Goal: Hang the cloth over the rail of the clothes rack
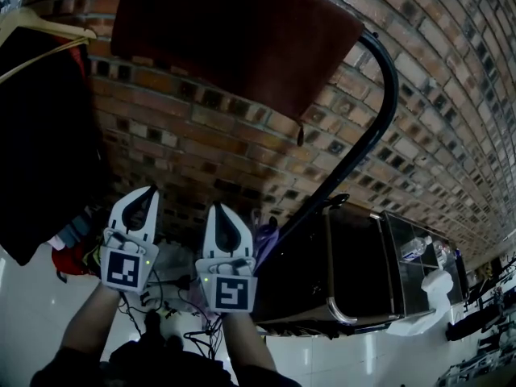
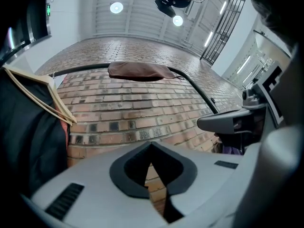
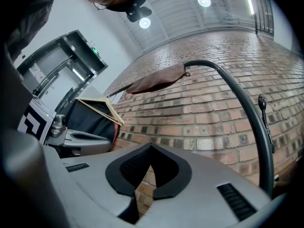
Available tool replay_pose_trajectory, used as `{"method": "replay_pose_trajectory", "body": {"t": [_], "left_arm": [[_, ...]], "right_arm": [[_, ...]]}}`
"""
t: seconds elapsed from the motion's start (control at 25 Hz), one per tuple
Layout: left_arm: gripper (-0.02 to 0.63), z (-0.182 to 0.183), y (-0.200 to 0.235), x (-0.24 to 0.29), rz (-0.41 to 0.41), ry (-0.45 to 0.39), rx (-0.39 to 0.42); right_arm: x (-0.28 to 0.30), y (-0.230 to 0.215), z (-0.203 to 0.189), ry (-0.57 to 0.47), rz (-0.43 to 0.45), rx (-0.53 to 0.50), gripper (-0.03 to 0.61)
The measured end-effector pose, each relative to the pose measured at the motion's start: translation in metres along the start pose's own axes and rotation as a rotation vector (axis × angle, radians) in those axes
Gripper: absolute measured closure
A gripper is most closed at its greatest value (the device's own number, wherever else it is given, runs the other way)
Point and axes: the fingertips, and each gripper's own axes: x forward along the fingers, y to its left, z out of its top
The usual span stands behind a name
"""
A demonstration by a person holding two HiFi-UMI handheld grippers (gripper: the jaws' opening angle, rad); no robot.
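Head view: a brown cloth lies draped over the black rail of the clothes rack at 12 o'clock, in front of a brick wall.
Cloth position: it sits close to where the rail bends downward at 2 o'clock, and one corner hangs toward 1 o'clock.
Left gripper: at 8 o'clock, well below the cloth; its fingers are closed together and hold nothing, with only brick showing past them.
Right gripper: at 6 o'clock, just beside the left one; its fingers are likewise closed and empty.
Neighbour: a dark garment on a wooden hanger hangs at 10 o'clock, near the cloth's left edge.
Task state: the hanging looks done.
Risk, slipping: so near the bend, the cloth may creep down the curve and drop if its drape is uneven. How much hangs behind the rail cannot be seen.
Risk, snagging: a gripper raised under the dangling corner could catch it and drag the cloth off.
Risk, jolting: a knock to the rack could shake the cloth loose.
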Motion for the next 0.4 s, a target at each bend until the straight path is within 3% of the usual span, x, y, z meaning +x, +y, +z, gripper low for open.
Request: {"method": "replay_pose_trajectory", "body": {"t": [0.4], "left_arm": [[0.607, 0.0046, 0.0053, 0.0053, 0.01, -0.033, 0.022]], "right_arm": [[0.0014, 0.001, 0.0003, -0.003, 0.02, -0.003, 0.56]]}}
